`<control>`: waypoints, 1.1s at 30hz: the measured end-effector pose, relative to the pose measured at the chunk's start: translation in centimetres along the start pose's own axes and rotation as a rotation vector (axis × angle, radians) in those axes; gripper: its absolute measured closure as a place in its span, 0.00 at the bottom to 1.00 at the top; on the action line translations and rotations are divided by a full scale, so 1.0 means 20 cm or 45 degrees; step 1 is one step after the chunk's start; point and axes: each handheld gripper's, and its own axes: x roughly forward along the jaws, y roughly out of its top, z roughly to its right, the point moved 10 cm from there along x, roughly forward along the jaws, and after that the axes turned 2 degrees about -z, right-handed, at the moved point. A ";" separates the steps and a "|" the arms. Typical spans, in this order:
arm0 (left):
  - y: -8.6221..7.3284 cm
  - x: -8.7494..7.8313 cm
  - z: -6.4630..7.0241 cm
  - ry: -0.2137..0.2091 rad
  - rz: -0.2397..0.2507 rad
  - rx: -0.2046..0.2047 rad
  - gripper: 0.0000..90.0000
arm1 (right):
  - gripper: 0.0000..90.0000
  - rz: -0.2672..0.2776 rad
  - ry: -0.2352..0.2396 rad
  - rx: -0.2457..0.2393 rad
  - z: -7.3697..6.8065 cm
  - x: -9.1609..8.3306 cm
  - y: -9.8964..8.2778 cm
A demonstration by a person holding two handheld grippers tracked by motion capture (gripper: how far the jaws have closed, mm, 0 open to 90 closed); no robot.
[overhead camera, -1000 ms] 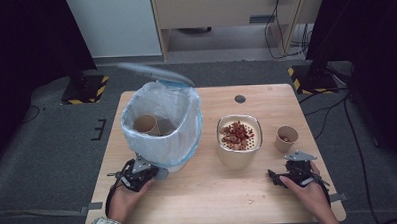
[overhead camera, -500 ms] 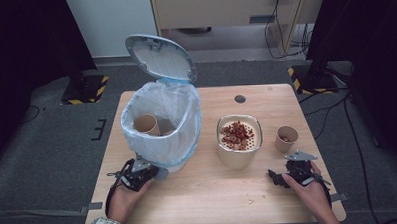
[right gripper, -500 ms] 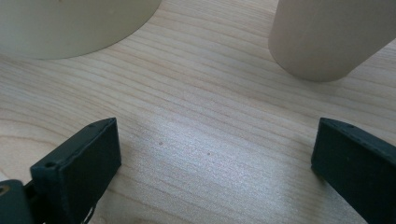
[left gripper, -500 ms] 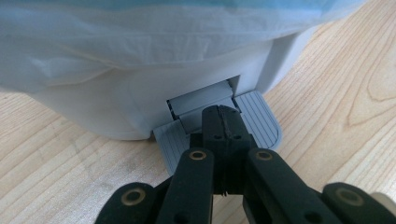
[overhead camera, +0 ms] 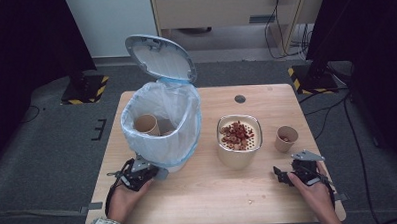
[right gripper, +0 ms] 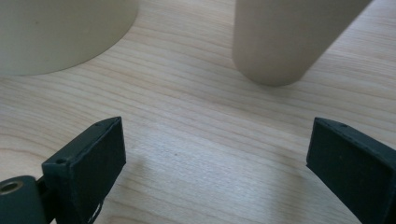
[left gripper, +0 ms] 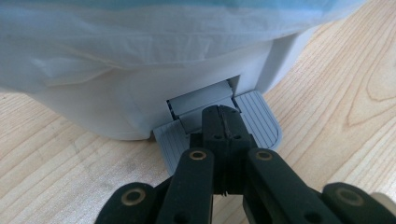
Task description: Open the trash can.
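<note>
Wooden table (overhead camera: 209,201), dark floor around. Pedal bin (overhead camera: 162,126) near left edge, lid (overhead camera: 159,57) up; left gripper (overhead camera: 156,172) clenched, pressing pedal (left gripper: 261,122) on bin's near side. Paper cup (overhead camera: 286,138) near right edge, just beyond right gripper (overhead camera: 278,174); jaws wide, just closing slightly, nothing between.

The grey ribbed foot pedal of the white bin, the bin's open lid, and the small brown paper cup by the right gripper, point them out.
grey ribbed foot pedal (left gripper: 261,122), left gripper view, its right ribbed half.
open lid (overhead camera: 160,58), high view, middle of its underside.
small brown paper cup (overhead camera: 285,140), high view, its outer wall.
</note>
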 end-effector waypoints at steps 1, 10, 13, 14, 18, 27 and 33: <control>0.00 0.00 0.00 0.001 0.000 0.002 1.00 | 0.06 0.006 -0.012 0.005 0.01 -0.01 0.00; 0.00 0.00 0.00 -0.003 0.000 0.002 1.00 | 0.07 0.088 -0.066 0.084 0.08 0.00 0.06; 0.00 0.00 0.00 -0.001 0.000 0.005 1.00 | 0.07 0.112 -0.093 0.100 0.11 0.00 0.08; 0.00 0.00 0.00 -0.001 0.000 0.005 1.00 | 0.07 0.112 -0.093 0.100 0.11 0.00 0.08; 0.00 0.00 0.00 0.000 -0.001 0.005 1.00 | 0.07 0.182 -0.122 0.120 0.13 -0.01 0.14; 0.00 0.00 0.00 0.001 -0.001 0.008 1.00 | 0.07 0.221 -0.173 0.138 0.13 0.01 0.19; 0.00 0.00 0.00 0.000 -0.001 0.005 1.00 | 0.06 0.223 -0.163 0.176 0.14 0.02 0.20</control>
